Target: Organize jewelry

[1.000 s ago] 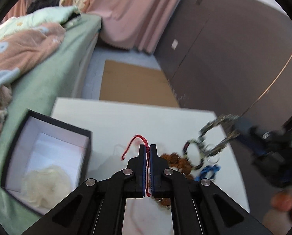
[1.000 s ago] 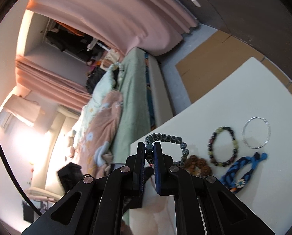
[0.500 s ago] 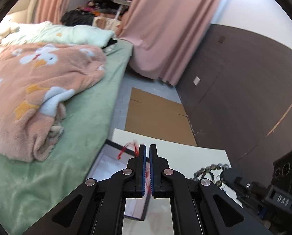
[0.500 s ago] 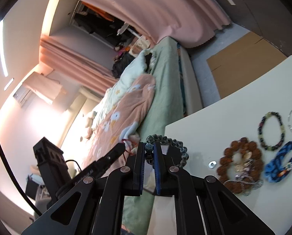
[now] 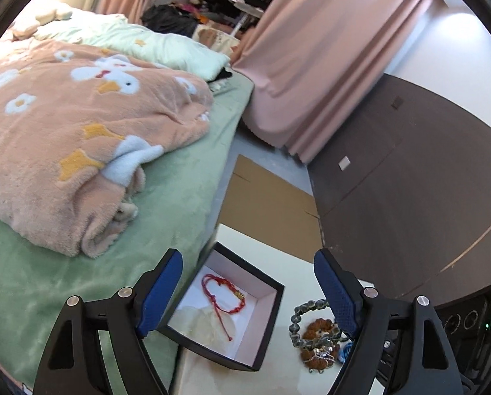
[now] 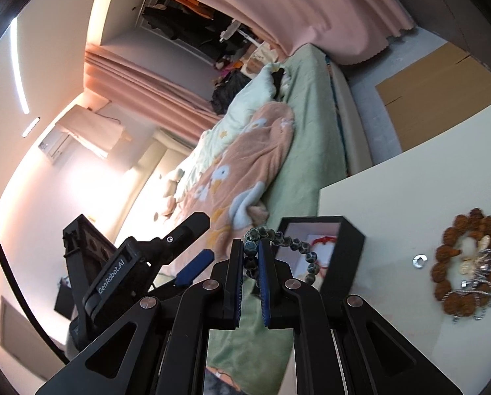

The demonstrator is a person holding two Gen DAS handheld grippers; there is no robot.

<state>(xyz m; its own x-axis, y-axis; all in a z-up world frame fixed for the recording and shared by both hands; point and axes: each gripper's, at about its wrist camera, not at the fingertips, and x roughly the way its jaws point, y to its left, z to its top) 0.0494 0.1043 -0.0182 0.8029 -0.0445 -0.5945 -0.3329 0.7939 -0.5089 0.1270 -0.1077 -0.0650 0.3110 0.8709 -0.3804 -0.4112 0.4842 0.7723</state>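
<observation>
Open-topped box (image 5: 271,299) at the table (image 5: 278,250) corner, entry from above blocked only by its black walls, red cord (image 5: 224,296) and pale padding (image 5: 209,321) on its floor; bare tabletop beyond, bed (image 5: 186,197) hard against the left, jewelry pile (image 5: 319,335) just right.

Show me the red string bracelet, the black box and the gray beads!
red bracelet (image 5: 224,293): left wrist view, on the loop of its cord.
box (image 5: 268,326): left wrist view, on its dark right wall.
gray beads (image 6: 280,237): right wrist view, on a bead of the hanging strand.
</observation>
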